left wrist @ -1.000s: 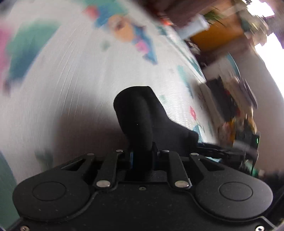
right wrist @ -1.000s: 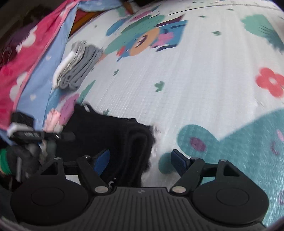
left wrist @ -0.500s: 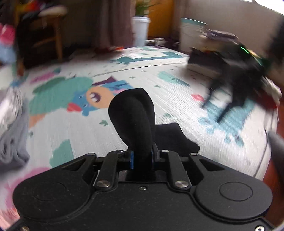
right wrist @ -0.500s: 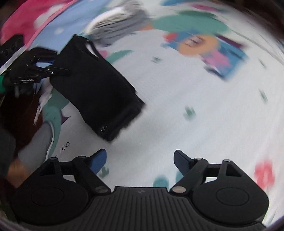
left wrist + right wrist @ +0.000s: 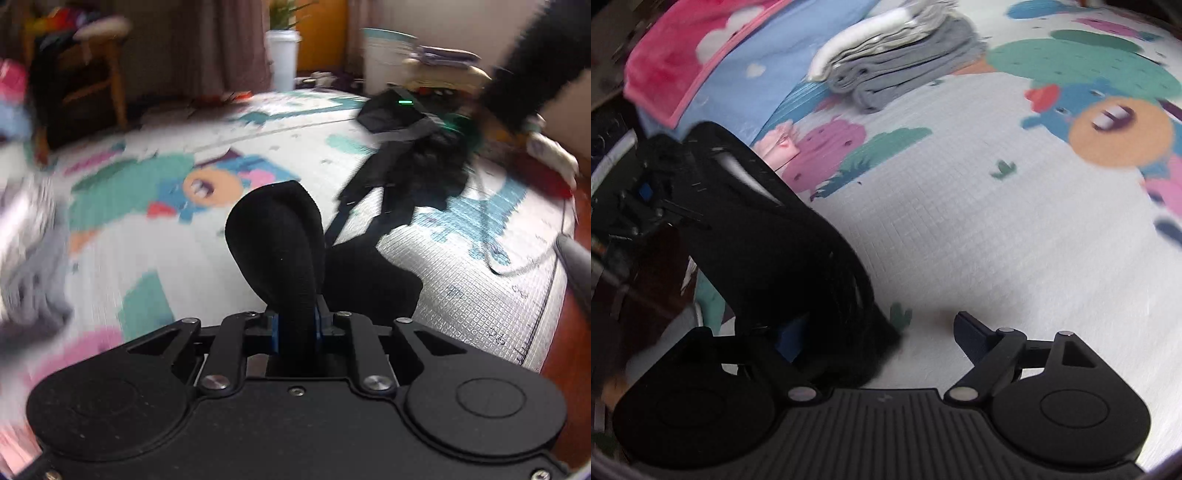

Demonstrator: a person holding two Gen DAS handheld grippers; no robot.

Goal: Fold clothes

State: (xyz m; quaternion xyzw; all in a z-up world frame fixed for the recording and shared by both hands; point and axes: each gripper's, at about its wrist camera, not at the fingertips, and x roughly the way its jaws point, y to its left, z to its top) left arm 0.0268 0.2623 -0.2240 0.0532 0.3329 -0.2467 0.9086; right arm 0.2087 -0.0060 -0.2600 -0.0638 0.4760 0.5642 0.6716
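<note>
Honestly, best to keep the left gripper [image 5: 295, 325] clamped on the folded black garment [image 5: 275, 236] above the play mat [image 5: 979, 236], steady it with the wide-apart right gripper [image 5: 886, 332], then lower flat.

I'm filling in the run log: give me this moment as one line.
left claw: shut on black garment | right claw: open, holding nothing | folded grey stack: on play mat
</note>
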